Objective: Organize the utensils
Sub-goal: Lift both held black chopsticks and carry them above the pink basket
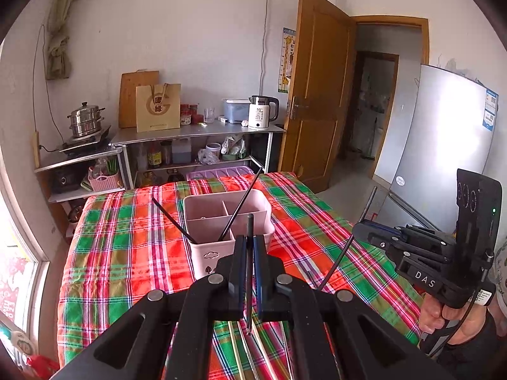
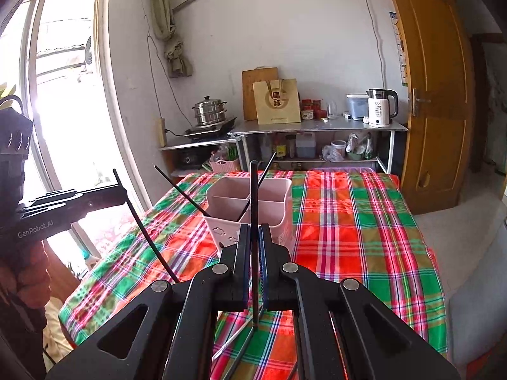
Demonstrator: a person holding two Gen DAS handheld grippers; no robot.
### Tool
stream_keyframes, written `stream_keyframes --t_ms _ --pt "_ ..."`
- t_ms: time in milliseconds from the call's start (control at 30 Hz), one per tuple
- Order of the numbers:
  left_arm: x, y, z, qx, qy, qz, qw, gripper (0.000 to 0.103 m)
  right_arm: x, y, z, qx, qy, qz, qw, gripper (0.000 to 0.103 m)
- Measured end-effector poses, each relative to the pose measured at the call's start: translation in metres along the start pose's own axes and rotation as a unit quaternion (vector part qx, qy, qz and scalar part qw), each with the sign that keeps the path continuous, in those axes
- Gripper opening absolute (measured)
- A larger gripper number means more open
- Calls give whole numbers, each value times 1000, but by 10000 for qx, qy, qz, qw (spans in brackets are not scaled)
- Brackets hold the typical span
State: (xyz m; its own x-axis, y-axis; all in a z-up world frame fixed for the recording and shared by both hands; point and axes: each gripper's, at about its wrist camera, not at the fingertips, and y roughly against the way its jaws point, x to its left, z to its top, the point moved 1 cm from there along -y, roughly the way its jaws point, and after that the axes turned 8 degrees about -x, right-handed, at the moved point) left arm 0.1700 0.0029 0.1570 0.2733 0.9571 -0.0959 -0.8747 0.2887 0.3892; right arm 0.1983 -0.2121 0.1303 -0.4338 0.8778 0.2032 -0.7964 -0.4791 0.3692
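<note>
The left tool (image 1: pixel 249 247) is clamped on one black chopstick (image 1: pixel 249 272), held nearly upright above the near edge of the bench (image 1: pixel 317 221). The right tool (image 2: pixel 254 237) is likewise clamped on a second black chopstick (image 2: pixel 253 209). A pink divided utensil caddy (image 1: pixel 206 253) stands near the middle of the plaid-covered bench, just beyond both tools. Two black chopsticks (image 1: pixel 240 204) lean in its near compartments. Pale chopsticks (image 1: pixel 263 351) lie flat at the near edge.

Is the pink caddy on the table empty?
No: two black chopsticks already lean inside the caddy, their tops sticking out above its rim.
</note>
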Motion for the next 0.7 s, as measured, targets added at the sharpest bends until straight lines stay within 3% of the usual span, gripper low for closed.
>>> stream_keyframes --t_ms 333,700 --pt "10 -4 22 -154 8 70 9999 4 7 -9 21 -185 99 133 9997 5" --pt "47 -14 74 -472 347 152 9982 4 11 -32 62 -482 70 225 9986 5"
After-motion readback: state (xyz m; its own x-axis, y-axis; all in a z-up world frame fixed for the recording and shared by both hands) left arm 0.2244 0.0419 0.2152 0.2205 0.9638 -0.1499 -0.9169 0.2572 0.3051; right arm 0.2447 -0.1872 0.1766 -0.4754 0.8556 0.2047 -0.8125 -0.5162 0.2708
